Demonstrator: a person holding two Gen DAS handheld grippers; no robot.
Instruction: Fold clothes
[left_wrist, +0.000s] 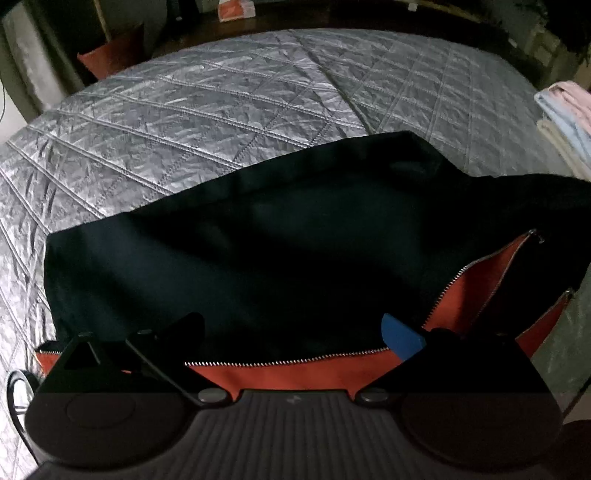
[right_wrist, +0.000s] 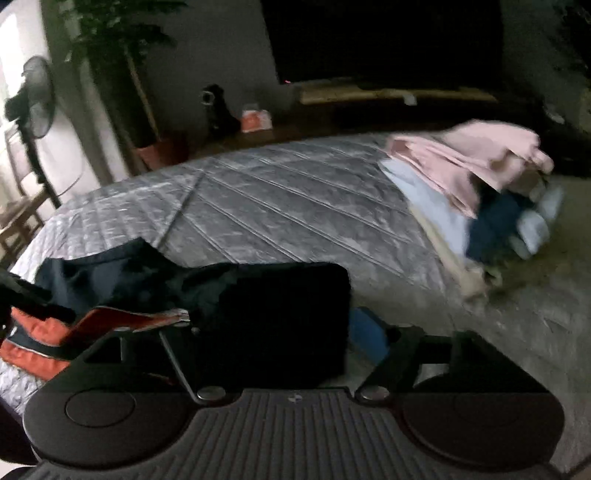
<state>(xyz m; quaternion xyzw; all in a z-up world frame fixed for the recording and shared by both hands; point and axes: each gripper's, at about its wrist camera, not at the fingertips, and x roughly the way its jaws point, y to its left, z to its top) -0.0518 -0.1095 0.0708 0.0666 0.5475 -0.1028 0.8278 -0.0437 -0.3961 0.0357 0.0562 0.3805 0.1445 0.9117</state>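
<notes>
Looking along the left gripper (left_wrist: 295, 332), its fingers stood wide over the dark jacket (left_wrist: 258, 240), which lay spread at the near edge of the quilted bed (left_wrist: 221, 110); soft and limp, its zippered hem (left_wrist: 288, 362) looked the firmest hold. In the right view, the right gripper (right_wrist: 280, 332) gaped wide above the jacket's sleeve end

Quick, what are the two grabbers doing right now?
Left hand-held gripper: open, over the black jacket.
Right hand-held gripper: open, holding nothing.
</notes>
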